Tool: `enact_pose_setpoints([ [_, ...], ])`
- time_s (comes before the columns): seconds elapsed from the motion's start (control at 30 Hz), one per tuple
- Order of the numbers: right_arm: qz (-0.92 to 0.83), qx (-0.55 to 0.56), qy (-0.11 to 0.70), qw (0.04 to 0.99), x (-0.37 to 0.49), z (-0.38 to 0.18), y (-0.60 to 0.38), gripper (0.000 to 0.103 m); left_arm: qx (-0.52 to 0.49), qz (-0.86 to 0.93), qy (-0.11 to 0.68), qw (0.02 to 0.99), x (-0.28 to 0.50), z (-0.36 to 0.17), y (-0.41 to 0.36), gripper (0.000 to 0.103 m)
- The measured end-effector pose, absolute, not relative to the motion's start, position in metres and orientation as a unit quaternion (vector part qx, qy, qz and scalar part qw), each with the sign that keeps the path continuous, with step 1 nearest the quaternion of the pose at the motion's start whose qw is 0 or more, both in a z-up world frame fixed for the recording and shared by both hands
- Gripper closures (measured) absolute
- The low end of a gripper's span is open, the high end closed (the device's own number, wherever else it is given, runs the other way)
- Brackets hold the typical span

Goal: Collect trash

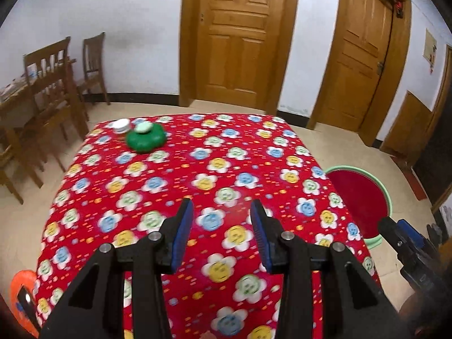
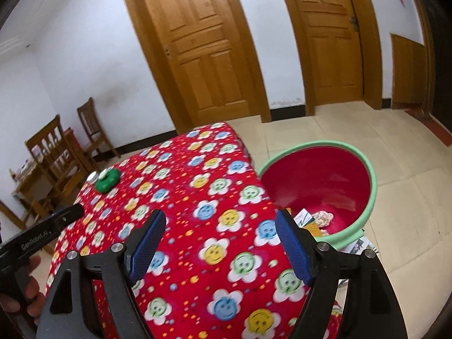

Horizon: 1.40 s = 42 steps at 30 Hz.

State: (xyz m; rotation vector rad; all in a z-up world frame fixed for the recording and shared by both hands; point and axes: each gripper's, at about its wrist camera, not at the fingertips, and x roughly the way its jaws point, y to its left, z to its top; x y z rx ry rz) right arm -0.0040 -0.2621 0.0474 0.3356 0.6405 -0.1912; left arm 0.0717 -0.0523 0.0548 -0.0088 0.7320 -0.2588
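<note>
A: Left wrist view: my left tool (image 1: pixel 222 212) hangs above the flowered worktop (image 1: pixel 197 175), jaws parted, nothing between them.

B: And your right?

A: The right tool (image 2: pixel 220 220) is spread wide and empty too, over the worktop's edge nearest the red basin (image 2: pixel 319 180).

B: Where's the trash?

A: Crumpled paper (image 2: pixel 322 217) and a small packet (image 2: pixel 303 217) lie inside the basin. A green lid (image 1: pixel 145 139) and white cap (image 1: pixel 122 125) sit at the worktop corner far from the basin.

Left gripper (image 1: pixel 222 206) and right gripper (image 2: pixel 220 217) are showing black angular frames, ribbed blue pads, silver round pins; white "GenRobot.AI" lettering is running along the left one's side.
</note>
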Motion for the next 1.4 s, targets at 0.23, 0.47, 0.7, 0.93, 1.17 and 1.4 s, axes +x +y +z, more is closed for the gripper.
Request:
enact_pose_setpoints([
  [0.23, -0.077, 0.135, 0.303, 0.940, -0.018, 0.051, -0.233, 0.022, -0.014, -0.082, 0.341, 0.936, 0.045, 0.057, -0.014, 0.061],
  [0.47, -0.076, 0.111, 0.293, 0.946, -0.037, 0.047, -0.214, 0.018, -0.016, -0.055, 0.331, 0.942, 0.016, 0.045, -0.004, 0.061],
  [0.7, -0.081, 0.100, 0.276, 0.952, -0.056, 0.045, -0.201, 0.018, -0.001, -0.046, 0.327, 0.944, -0.004, 0.032, -0.009, 0.057],
  [0.93, -0.094, 0.094, 0.261, 0.956, -0.074, 0.042, -0.191, 0.018, 0.000, -0.032, 0.317, 0.948, -0.018, 0.027, -0.009, 0.053],
  [1.17, -0.105, 0.097, 0.259, 0.955, -0.078, 0.042, -0.192, 0.017, 0.003, -0.016, 0.305, 0.952, -0.023, 0.029, -0.005, 0.051],
  [1.4, -0.104, 0.101, 0.274, 0.951, -0.075, 0.037, -0.193, 0.017, 0.004, -0.021, 0.301, 0.953, -0.024, 0.030, -0.006, 0.051],
])
